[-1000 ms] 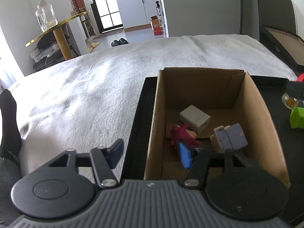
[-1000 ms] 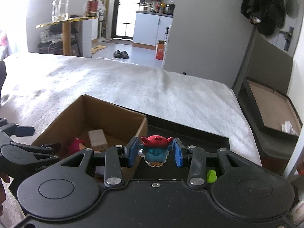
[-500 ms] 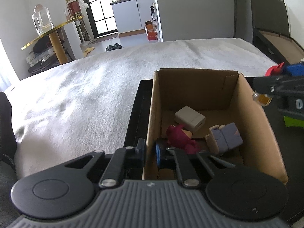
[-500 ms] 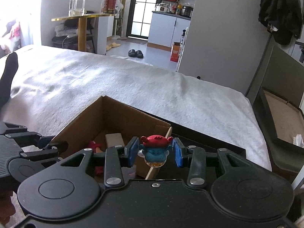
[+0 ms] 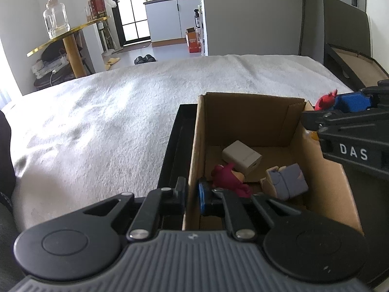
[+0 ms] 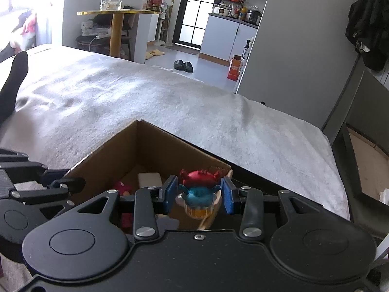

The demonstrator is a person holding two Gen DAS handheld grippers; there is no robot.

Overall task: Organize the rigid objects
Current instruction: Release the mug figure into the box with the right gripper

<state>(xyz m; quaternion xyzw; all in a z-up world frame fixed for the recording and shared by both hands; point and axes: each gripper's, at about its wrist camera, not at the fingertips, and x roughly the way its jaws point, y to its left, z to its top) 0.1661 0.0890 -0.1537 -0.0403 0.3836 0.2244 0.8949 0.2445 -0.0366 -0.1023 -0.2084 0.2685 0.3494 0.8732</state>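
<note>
Leftmost in the left wrist view, a white blanket (image 5: 116,126) fills the middle of the frame, with a gold-topped side table (image 5: 65,39) and a glass jar (image 5: 54,22) in the upper left. Low and centre, the left gripper (image 5: 192,194) is pinched onto the near-left wall of the cardboard box (image 5: 194,150): one finger sits outside the wall and the blue-padded one inside, with only the cardboard between them. The box stands on a black tray (image 5: 172,146) whose edge shows just left of it. Inside the box, from left to right, lie a magenta plush figure (image 5: 228,177), a white charger block (image 5: 242,157) behind it, and a pale lilac blocky figure (image 5: 287,178) toward the lower right. At the right edge of the frame the right gripper comes in above the box's right wall, a red bit of toy showing at its tip.

In the right wrist view, the left gripper (image 6: 60,185) appears at the left edge on the box (image 6: 116,150) wall. Lower centre, the right gripper (image 6: 200,192) has its blue pads closed against both sides of a small figurine (image 6: 199,192) with a red top, blue body and orange base. The figurine hangs over the box's right rim, held clear of the things lying inside. Upper right, dark clothing (image 6: 367,22) hangs on the wall.
</note>
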